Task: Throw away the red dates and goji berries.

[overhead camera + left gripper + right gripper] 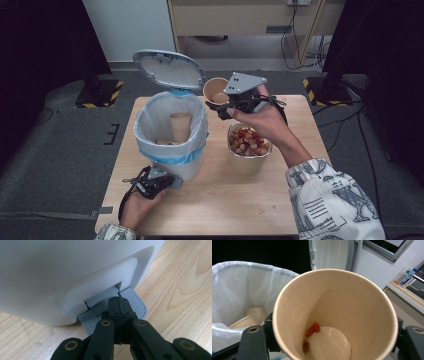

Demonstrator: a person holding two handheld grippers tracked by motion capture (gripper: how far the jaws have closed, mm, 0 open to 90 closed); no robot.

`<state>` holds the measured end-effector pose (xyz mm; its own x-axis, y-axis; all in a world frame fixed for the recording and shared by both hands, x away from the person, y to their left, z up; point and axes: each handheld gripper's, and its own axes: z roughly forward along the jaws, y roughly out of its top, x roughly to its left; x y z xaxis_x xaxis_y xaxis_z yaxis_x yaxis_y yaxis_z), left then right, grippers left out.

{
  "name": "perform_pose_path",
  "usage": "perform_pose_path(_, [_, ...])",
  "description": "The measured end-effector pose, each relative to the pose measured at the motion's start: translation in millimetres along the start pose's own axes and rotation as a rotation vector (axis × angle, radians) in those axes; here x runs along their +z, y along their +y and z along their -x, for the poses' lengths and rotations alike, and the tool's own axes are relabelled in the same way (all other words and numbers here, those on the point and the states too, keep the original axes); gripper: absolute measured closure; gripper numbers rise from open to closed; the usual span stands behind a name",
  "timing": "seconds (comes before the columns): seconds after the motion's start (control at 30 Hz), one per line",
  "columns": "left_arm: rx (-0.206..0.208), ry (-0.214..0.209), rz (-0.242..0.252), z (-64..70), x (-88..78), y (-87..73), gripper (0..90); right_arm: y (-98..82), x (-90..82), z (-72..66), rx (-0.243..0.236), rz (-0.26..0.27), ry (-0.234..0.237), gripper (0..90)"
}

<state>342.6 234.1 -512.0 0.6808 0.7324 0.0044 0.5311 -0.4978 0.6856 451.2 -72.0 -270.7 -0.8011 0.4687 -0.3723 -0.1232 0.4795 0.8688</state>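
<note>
- My left gripper (150,184) sits low at the near foot of the bin (170,132), hand flat on the table (220,200); its jaws are closed together, tips pressing on the grey ribbed pedal (132,301).
- The bin is smooth white plastic with rounded walls, lined with a thin crinkled bag (242,285); its oval lid (169,67) stands raised.
- My right gripper (227,102) is held up above the table's far side, wrist bent, jaws clamped across a paper cup (334,315) tipped toward the bin.
- I see that cup is matte tan, conical, with three red bits (312,331) at its bottom.
- Other cups (180,125) lie inside the bin.
- A tub (248,147) of red and tan pieces stands beside the bin.
</note>
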Motion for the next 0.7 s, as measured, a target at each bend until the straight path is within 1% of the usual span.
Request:
perform_pose_path(0.1, [0.0, 0.0, -0.001, 0.0, 0.0, 0.0, 89.8, 0.7, 1.9, -0.5, 0.005, 0.001, 0.002, 27.5])
perform_pose_path(0.3, [0.0, 0.0, -0.001, 0.0, 0.0, 0.1, 89.8, 2.7, 6.0, -1.6, 0.041, 0.016, 0.014, 27.5])
perform_pose_path(0.53, [0.0, 0.001, -0.001, 0.0, 0.0, 0.1, 89.8, 4.9, 10.0, -3.6, 0.062, 0.032, 0.025, 27.5])
perform_pose_path(0.7, [0.001, 0.0, -0.001, 0.0, 0.0, 0.1, 89.8, 6.7, 13.4, -5.2, 0.07, 0.032, 0.033, 27.5])
